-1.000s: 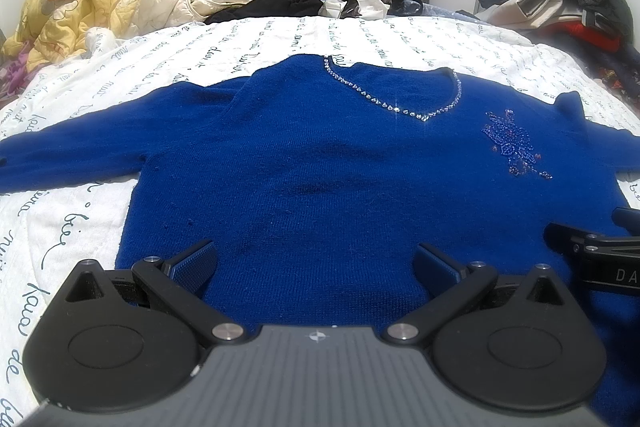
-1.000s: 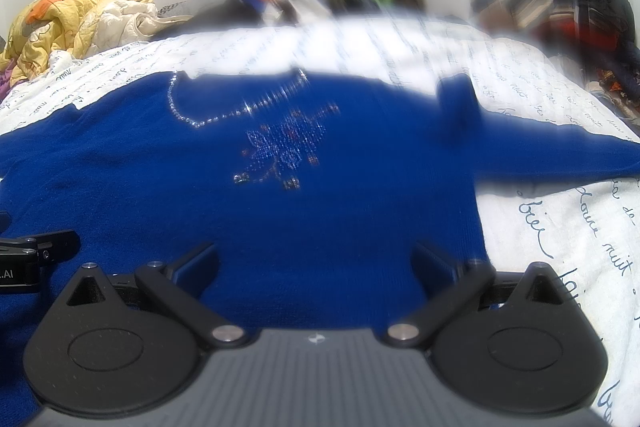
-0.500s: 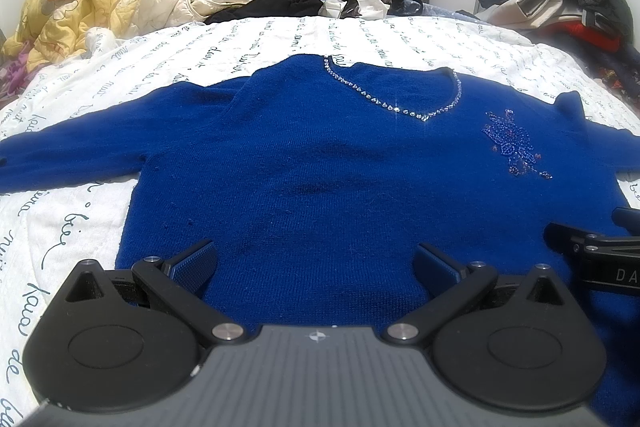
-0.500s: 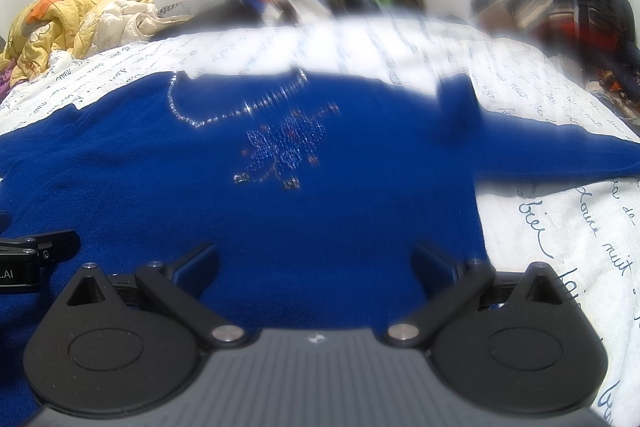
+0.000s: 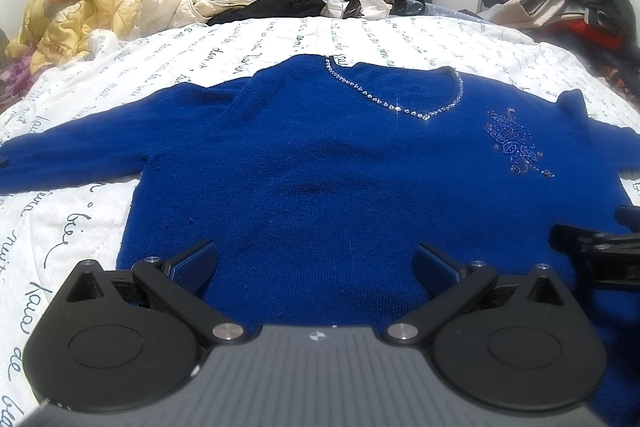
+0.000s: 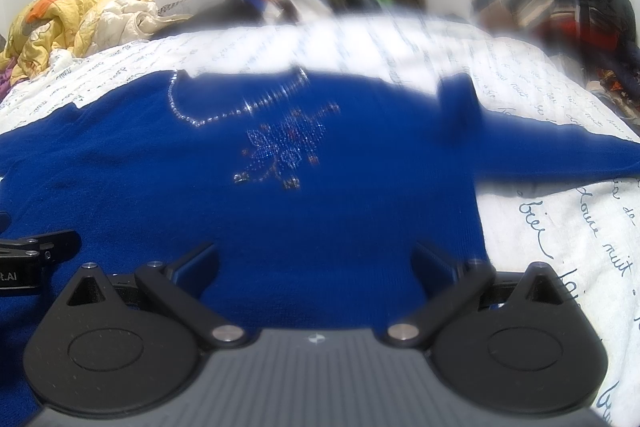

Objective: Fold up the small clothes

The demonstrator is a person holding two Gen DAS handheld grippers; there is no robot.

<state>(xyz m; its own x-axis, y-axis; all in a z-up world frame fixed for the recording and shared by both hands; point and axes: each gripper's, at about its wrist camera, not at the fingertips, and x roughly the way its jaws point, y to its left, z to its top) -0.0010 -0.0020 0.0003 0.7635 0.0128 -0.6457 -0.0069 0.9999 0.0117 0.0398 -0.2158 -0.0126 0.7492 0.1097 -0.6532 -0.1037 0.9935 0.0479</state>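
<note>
My right wrist view is blurred across its middle and far end, so the clutter at the head of the bed [image 5: 280, 39] is only sharp from my left wrist view. One royal-blue sweater [image 5: 340, 167] lies face up and spread flat on the script-printed white bedspread, neckline away from me. Both its sleeves stretch outward and run past the frame edges, so I cannot see either cuff. It carries one rhinestone-trimmed neckline [image 5: 400, 103] and one beaded flower motif [image 6: 284, 155] on the chest. My left tongs [image 5: 314, 261] are spread wide with nothing between the fingers, poised over the hem. My right tongs [image 6: 314, 261] are equally wide and empty, near the hem's right side. One crumpled yellow quilt [image 5: 80, 7] sits at the far left.
</note>
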